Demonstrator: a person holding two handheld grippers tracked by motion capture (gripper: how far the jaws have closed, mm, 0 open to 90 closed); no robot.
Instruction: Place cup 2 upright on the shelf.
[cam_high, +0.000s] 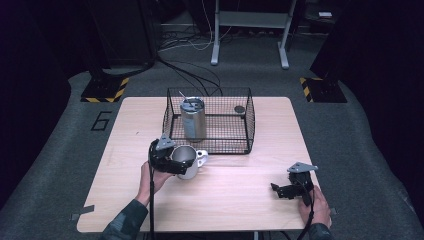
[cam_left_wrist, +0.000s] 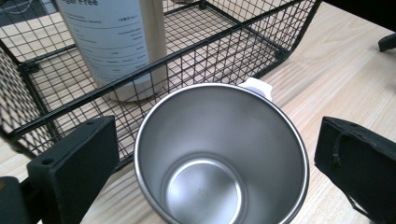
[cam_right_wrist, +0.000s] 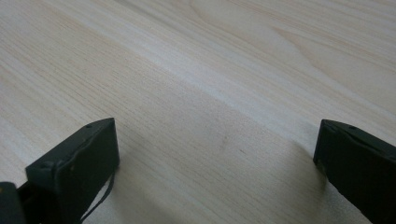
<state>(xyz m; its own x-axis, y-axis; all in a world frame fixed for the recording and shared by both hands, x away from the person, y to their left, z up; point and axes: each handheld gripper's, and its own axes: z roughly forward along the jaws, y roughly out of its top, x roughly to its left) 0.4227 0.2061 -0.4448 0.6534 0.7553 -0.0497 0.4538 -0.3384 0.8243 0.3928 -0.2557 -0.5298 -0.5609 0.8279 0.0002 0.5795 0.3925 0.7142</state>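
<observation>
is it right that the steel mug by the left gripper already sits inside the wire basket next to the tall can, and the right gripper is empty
Not quite. The steel mug is outside the wire basket, on the table against its front wall, between the left gripper's jaws; the high view shows it. The tall can is inside the basket, and the right gripper is empty.

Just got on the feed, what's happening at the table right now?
The left gripper is at a steel mug in front of the wire basket; the mug sits between its wide-apart jaws, and no contact is visible. A tall can stands inside the basket. The right gripper rests open over bare table, holding nothing.
</observation>
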